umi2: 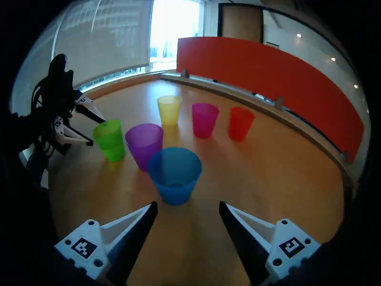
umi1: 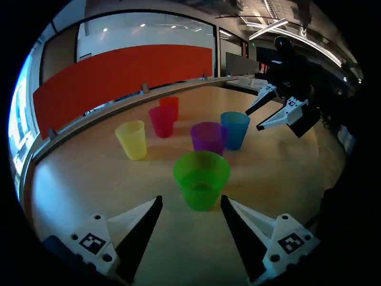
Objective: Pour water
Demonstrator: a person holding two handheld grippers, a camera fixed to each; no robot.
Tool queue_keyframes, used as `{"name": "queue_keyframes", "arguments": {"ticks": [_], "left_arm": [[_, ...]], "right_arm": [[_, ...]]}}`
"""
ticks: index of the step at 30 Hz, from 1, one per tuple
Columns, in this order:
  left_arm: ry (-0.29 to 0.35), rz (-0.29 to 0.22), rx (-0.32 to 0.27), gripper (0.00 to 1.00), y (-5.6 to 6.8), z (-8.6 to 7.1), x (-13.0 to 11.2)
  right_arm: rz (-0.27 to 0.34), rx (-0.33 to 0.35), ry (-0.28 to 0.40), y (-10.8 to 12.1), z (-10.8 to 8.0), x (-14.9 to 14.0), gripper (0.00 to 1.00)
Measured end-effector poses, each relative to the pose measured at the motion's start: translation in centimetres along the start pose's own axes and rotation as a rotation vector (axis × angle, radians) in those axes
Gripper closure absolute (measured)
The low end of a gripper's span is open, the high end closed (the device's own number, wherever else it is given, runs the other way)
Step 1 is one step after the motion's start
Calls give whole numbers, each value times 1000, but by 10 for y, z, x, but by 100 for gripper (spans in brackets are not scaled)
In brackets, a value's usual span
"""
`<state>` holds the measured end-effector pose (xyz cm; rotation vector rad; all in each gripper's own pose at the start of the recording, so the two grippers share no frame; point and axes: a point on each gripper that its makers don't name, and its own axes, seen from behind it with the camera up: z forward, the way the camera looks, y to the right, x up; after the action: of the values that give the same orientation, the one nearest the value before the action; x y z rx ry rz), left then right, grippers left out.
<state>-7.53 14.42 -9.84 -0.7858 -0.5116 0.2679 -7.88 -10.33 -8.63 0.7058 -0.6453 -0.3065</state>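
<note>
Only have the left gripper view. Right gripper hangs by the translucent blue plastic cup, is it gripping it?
Observer: No. In the right gripper view the right gripper is open, and the translucent blue plastic cup stands just ahead of its fingertips, untouched.
Operator: What is behind my gripper?
Observer: A bright window with pale blinds, behind the left gripper.
Operator: How deep is the translucent green plastic cup in my fingers?
Observer: Barely: seen side-on, both fingertips end at the green cup's near wall. Contact I cannot tell.
</note>
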Motion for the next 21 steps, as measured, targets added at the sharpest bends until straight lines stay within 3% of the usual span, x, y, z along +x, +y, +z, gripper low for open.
{"name": "queue_keyframes", "arguments": {"ticks": [10,21], "left_arm": [[14,12,72,10,-16,-18,4],[54,-19,189,10,-49,-38,14]], "right_arm": [[33,-101,24,22,-19,-8,0],[83,-249,119,57,-44,6,0]]}}
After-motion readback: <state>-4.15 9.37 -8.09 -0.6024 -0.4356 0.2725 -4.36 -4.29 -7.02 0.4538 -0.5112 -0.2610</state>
